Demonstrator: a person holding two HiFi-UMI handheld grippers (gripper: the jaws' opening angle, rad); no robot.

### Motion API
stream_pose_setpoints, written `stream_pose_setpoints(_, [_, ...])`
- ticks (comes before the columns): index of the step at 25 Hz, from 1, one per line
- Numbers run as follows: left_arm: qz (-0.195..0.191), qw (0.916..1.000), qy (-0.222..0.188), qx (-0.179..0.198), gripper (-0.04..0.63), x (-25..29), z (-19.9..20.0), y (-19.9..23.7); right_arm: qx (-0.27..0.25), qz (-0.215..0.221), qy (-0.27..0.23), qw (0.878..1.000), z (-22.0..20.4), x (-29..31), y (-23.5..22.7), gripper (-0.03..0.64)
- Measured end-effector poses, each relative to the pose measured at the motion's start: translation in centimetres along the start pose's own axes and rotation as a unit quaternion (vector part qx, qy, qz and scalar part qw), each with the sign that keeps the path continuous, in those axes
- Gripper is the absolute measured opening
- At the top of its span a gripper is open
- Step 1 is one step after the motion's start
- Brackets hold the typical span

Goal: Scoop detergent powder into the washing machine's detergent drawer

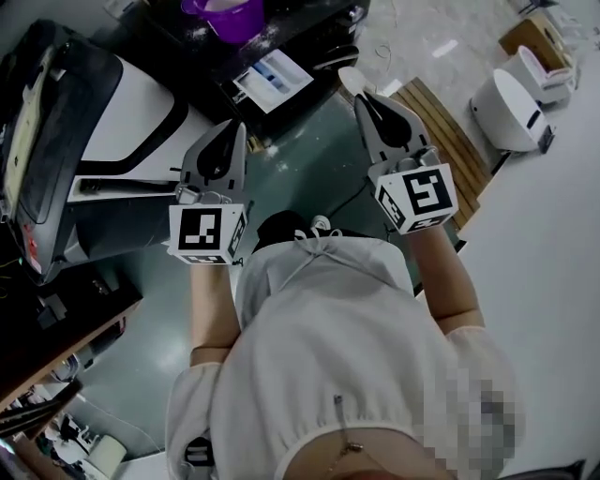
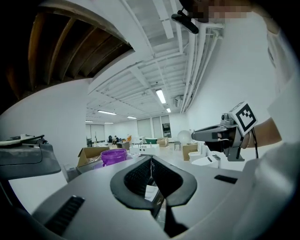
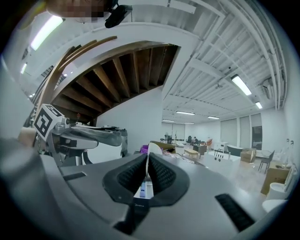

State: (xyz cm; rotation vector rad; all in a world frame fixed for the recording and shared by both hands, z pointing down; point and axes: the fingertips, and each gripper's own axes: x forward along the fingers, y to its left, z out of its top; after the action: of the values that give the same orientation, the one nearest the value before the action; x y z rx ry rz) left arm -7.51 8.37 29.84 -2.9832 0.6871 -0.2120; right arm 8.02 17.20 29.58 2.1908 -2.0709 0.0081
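Observation:
In the head view I hold both grippers out over the dark green floor. My right gripper is shut on the handle of a small white scoop, whose bowl sticks out past the tips; in the right gripper view, the right gripper has the scoop rising between the closed pads. My left gripper is shut with nothing in it; in its own view the left gripper shows its pads meeting. A purple tub stands on a dark surface ahead. The white washing machine with a black top is at the left. I cannot make out its drawer.
A printed white and blue sheet lies near the purple tub. A slatted wooden board and a white rounded appliance sit at the right, a cardboard box beyond. A dark wooden shelf juts in at lower left.

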Motion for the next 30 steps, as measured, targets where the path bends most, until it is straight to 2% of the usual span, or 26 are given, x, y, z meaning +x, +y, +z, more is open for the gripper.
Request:
stream_pose_setpoints(10, [0.051, 0.9985, 0.019, -0.011, 0.023, 5.5, -1.8, 4.8, -0.003, 0.068, 0.006, 0.998, -0.6, 10.2, -2.4, 0.010])
stream_pose_setpoints(20, [0.103, 0.9944, 0.010, -0.020, 0.023, 11.9, -1.4, 14.0, -0.019, 0.134, 0.010, 0.991, 1.1, 24.3, -3.6, 0.011])
stream_pose_setpoints(26, [0.123, 0.9919, 0.016, -0.026, 0.023, 15.1, -1.6, 19.4, -0.054, 0.175, 0.040, 0.982, 1.9, 33.1, -3.2, 0.011])
stream_pose_setpoints(30, [0.131, 0.9907, 0.018, -0.032, 0.023, 16.8, -1.7, 21.8, -0.089, 0.212, 0.089, 0.969, 1.0, 37.9, -2.4, 0.011])
